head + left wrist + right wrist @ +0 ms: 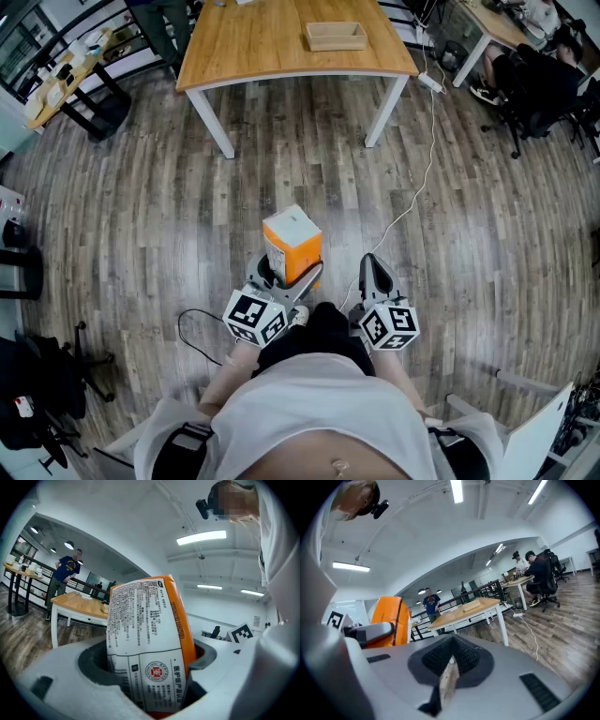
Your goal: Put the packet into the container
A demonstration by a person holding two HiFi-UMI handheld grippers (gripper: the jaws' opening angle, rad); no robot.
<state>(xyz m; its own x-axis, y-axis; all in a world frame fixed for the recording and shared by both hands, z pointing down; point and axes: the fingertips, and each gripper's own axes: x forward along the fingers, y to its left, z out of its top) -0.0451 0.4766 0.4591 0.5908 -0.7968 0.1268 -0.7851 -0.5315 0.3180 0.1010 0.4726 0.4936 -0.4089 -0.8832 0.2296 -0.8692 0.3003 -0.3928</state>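
A: Packet first, where is it?
B: Orange-and-white packet (292, 246), upright, clamped in the left gripper (286, 277). Jaws spread wide, pads pressing on both its sides. It's held above the floor (141, 206), close in front of the person.
A: Container?
B: Shallow wooden container (335, 37) on the table (253, 47), well apart from the packet.
A: Other tongs?
B: Right gripper (376, 277), just beside the left. Jaws together, nothing between them; its own view shows that straight on.
A: View differences?
B: Head view gives the layout: the gap from packet to table, and a white cable (427, 178) trailing over the floor. Left gripper view gives the packet's printed face. Right gripper view gives only its orange side, plus a standing person (430, 603) behind the table.
A: Readable text?
B: The white panel has dense small Chinese print, too fine to read. There's a red round emblem low down, and the characters beside it look like 医护级产品认证. A code runs along the orange edge, digits unclear.
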